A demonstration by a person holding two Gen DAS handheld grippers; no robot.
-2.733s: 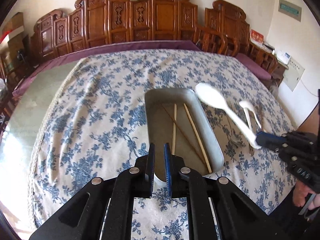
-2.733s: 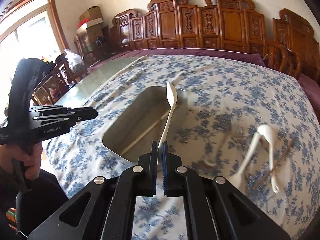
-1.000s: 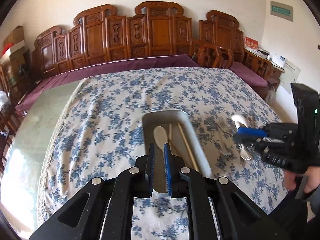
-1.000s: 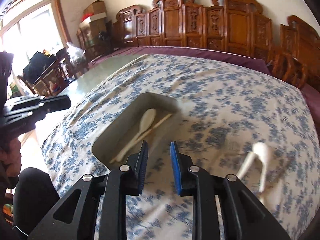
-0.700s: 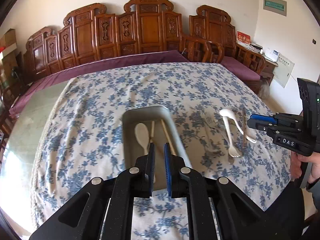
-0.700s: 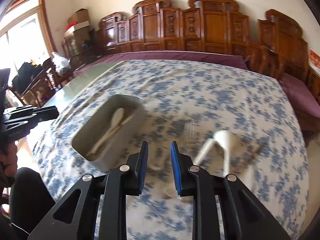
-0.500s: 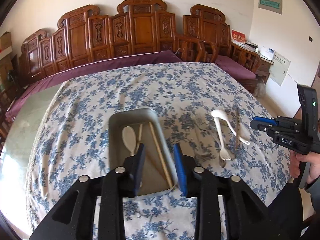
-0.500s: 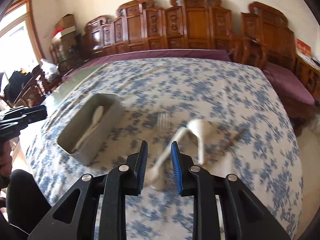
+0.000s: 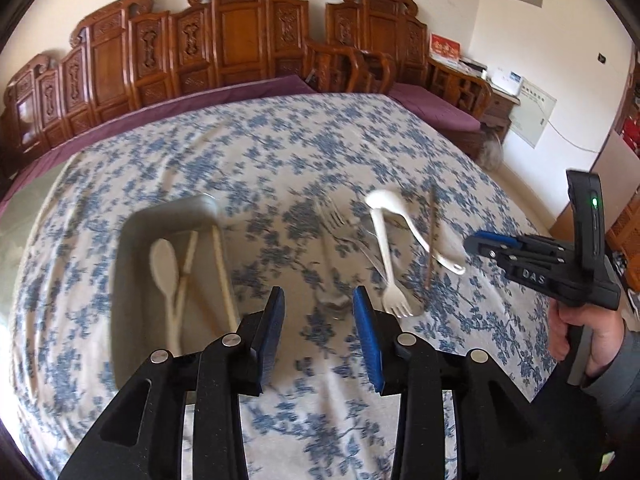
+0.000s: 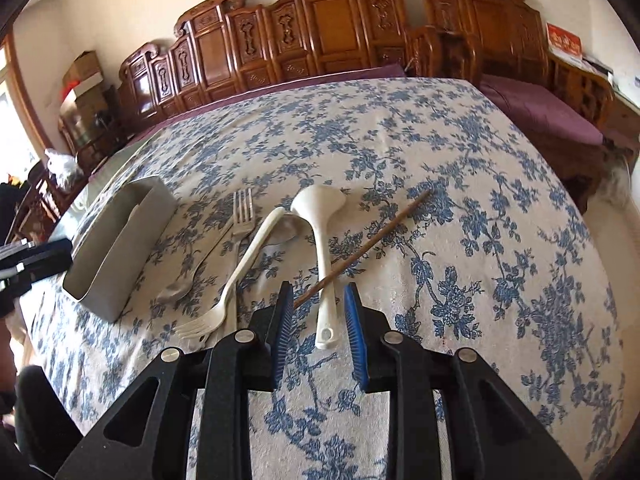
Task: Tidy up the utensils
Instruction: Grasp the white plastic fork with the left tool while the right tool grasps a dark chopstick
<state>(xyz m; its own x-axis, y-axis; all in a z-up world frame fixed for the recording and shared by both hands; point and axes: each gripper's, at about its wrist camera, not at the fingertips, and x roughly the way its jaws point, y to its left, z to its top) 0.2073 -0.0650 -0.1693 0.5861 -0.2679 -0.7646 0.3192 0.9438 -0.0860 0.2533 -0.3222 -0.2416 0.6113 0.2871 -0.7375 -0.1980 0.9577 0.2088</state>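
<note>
Lining up right hand-held gripper (image 10: 318, 328) on white ladle (image 10: 320, 240), jaws apart, nothing gripped, handle end between them at 12 o'clock. Lies on counter (image 10: 480, 240) with brown chopstick (image 10: 360, 248) crossed under the handle, white fork (image 10: 236, 276) just beside at 9 o'clock. Looks light, stiff plastic, likely slick; best pinched low on the handle, clear of the chopstick. Left hand-held gripper (image 9: 318, 332) also released, empty, bin (image 9: 132, 240) at 10 o'clock holding spoon (image 9: 164, 268) and chopsticks.
</note>
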